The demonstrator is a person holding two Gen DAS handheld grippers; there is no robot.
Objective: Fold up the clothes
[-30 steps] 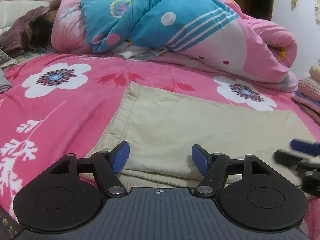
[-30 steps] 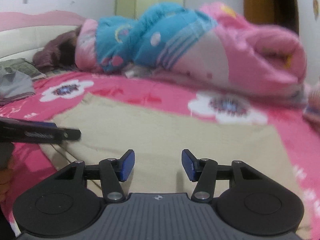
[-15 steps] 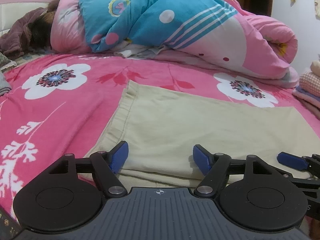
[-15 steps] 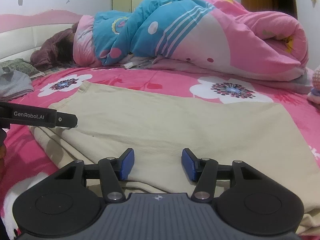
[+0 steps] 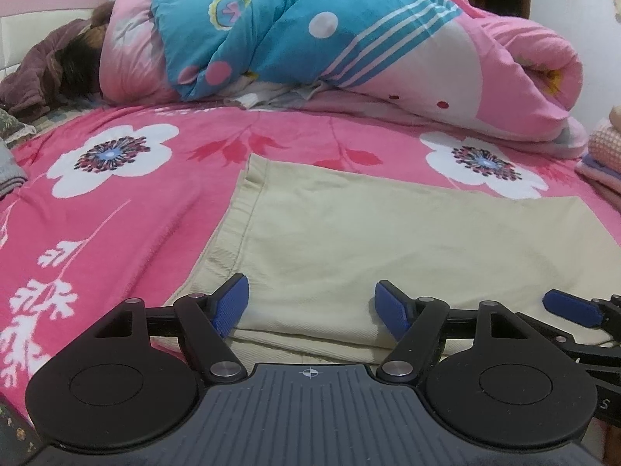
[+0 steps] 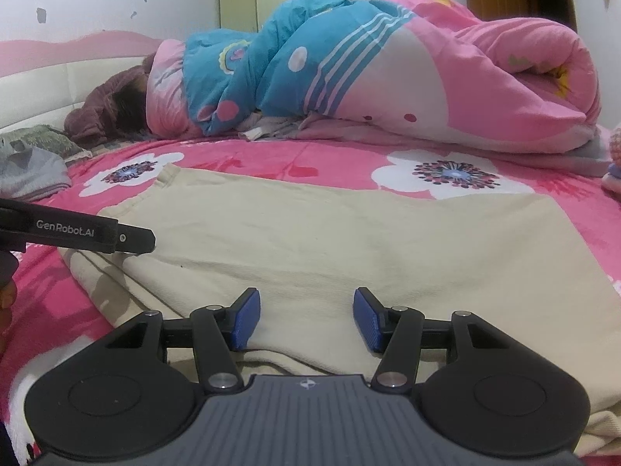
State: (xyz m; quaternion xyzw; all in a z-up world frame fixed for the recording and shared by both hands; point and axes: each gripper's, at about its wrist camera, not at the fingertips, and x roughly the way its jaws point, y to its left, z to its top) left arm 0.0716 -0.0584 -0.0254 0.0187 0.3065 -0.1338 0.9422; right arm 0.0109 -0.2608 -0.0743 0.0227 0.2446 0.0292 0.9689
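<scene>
Beige cloth lies flat, layered at near edge; prob soft, light, floppy. Left gripper & right gripper both spread apart, holding nothing. I'd pinch corners/hem, not the middle.

left gripper: black body, two fingers with blue ribbed pads
left gripper base: grey-blue ribbed plate with a small white crosshair mark, and a black round disc on each side
left gripper links: black bars with silver round screws at the joints
right gripper: same build, black links, blue ribbed pads, grey ribbed plate with a small white logo
side marking: in the right wrist view the left gripper shows as a flat black bar with white letters "GenRobot.AI" and one small silver screw
other marking: a white letter "S" at the right edge of the left wrist view
</scene>
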